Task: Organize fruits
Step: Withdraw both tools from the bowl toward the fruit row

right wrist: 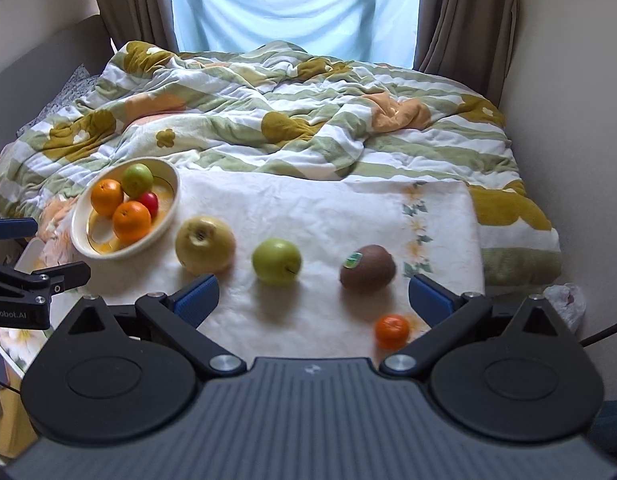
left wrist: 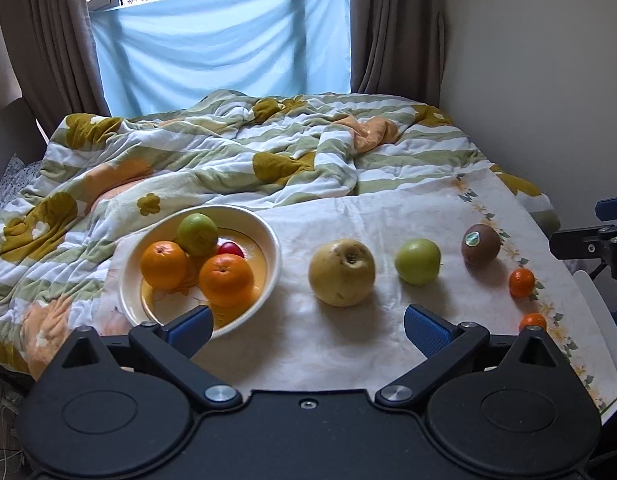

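Bowl (left wrist: 268,240) sits at the left end of the cloth-covered surface (left wrist: 348,344), already holding two oranges (left wrist: 164,264), a green apple (left wrist: 198,234) and a small red fruit (left wrist: 231,249) mostly hidden behind the oranges (type unclear, could be a plum or a tomato). So, by my read, four pieces are in and the task is partly done. Left out on the surface, in a loose row going right from the bowl: a big yellow pear-like fruit (left wrist: 342,272) just beside the rim, a second green apple (left wrist: 417,261), a kiwi (left wrist: 481,245) with a sticker, then two small mandarins (left wrist: 521,282) near the right edge. The nearer mandarin (left wrist: 533,321) is cut off by the tool body in the left wrist view and absent from the right wrist view, where only one shows. Left tool (left wrist: 308,326) is spread wide with nothing between its pads, hovering in front of the bowl and the pear-like fruit. Right tool (right wrist: 313,300) is likewise released and empty, low over the apple and kiwi. Five loose fruits remain, probably all bound for the bowl (grouping rule not stated). Behind the surface lies a rumpled striped quilt (left wrist: 212,152); the surface's near edge is hidden under the tools.
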The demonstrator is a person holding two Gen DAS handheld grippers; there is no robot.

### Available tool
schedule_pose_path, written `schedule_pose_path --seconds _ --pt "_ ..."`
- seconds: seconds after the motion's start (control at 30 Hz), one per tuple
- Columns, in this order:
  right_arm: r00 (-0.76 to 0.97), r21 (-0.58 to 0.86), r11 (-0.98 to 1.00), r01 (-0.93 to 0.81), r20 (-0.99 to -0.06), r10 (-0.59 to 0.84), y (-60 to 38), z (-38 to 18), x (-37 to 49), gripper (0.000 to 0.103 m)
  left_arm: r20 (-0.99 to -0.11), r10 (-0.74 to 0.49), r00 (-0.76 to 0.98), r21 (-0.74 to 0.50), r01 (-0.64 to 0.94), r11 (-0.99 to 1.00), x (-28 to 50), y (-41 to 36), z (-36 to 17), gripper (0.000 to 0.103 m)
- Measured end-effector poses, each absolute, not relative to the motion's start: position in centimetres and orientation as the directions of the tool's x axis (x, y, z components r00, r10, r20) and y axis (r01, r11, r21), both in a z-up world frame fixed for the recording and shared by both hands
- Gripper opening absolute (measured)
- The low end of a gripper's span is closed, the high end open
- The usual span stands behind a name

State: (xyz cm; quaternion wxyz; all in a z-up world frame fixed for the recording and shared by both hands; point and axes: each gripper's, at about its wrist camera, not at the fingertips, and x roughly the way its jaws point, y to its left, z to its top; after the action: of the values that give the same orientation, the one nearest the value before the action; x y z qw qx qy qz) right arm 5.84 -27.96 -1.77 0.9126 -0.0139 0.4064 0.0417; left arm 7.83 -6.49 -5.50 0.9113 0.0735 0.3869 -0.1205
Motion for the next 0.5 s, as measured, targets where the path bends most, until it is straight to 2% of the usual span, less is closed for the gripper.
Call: schedule_pose_path --seconds 0.27,0.5 --pt "0.644 0.049 0.986 -0.162 -0.751 0.143 -33.0 -3.9 4.0 0.103 -0.739 -0.197 0.644 0.009 0.301 0.954 5.6 -11.8 -7.7 0.103" --pt "0.615 0.118 0.982 -0.144 -0.767 0.183 -36.7 -6.9 4.3 0.103 -0.760 -0.250 0.600 -0.002 0.382 0.924 5.0 -16.3 -10.6 0.102"
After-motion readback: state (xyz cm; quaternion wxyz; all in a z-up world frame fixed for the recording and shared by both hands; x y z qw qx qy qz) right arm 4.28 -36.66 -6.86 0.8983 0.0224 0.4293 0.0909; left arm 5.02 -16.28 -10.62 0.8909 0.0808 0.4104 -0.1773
